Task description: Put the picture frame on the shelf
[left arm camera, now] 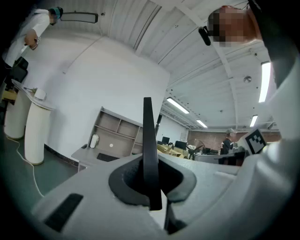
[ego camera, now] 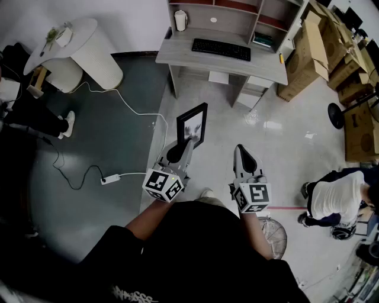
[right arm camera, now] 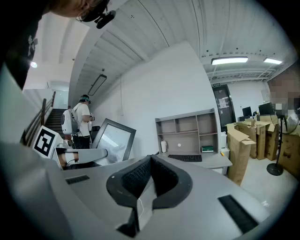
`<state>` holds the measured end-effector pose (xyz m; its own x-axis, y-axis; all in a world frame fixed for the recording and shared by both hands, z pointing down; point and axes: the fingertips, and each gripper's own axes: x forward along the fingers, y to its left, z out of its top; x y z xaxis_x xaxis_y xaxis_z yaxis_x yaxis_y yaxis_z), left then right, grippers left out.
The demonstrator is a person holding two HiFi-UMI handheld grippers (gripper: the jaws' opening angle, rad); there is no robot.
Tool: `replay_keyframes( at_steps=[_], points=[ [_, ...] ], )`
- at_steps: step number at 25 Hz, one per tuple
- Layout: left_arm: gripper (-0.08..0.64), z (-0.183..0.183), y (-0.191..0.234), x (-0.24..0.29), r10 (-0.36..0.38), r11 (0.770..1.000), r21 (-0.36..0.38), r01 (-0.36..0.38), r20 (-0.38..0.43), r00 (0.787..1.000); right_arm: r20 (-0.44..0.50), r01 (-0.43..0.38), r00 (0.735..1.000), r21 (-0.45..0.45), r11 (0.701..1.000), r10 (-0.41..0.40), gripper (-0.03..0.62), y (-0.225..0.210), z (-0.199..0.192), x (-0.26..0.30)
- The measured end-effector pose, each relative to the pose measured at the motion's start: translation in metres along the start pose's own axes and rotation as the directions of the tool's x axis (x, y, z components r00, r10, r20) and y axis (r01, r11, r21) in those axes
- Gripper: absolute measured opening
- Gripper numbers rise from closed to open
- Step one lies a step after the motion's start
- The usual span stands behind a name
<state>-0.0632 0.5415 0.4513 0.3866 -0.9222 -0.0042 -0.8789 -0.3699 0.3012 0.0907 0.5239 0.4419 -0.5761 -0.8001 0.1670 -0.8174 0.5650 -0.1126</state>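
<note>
1. Two grippers are showing in the head view. I'm seeing the left gripper (ego camera: pixel 180 148) clamping the picture frame (ego camera: pixel 193 124) at its lower edge, jaws narrowed onto it.
2. Left gripper view: the frame is showing edge-on, a thin black strip standing upright between the pads.
3. I'm reading the right gripper (ego camera: pixel 243 155) as closed, jaws meeting with nothing between, beside the left one and not touching the frame.
4. Frame is showing a black rim and a grey-white picture. It is hanging in the air over the floor (ego camera: pixel 284 136), well apart from the desk (ego camera: pixel 195 60).
5. Shelf (ego camera: pixel 237 13) is standing on the desk behind the keyboard (ego camera: pixel 221 50).
</note>
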Motion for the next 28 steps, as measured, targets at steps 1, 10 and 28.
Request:
replay_keyframes(
  at_steps=[1,10,28],
  points=[
    [0.029,-0.002,-0.004,0.003,0.005,1.000,-0.001,-0.005,0.008,1.000,0.006,-0.009,1.000,-0.003,1.000,0.009,0.012,-0.005,0.001,-0.003],
    [0.029,-0.006,-0.029,0.012,0.060,0.998,0.014,-0.060,0.033,0.998,-0.009,-0.023,1.000,0.026,0.999,0.024,0.012,-0.045,-0.022,-0.034],
    [0.029,-0.022,-0.004,0.085,0.013,1.000,-0.018,-0.013,0.012,1.000,0.000,0.030,1.000,0.069,0.997,-0.031,0.012,-0.099,-0.025,0.002]
  ],
)
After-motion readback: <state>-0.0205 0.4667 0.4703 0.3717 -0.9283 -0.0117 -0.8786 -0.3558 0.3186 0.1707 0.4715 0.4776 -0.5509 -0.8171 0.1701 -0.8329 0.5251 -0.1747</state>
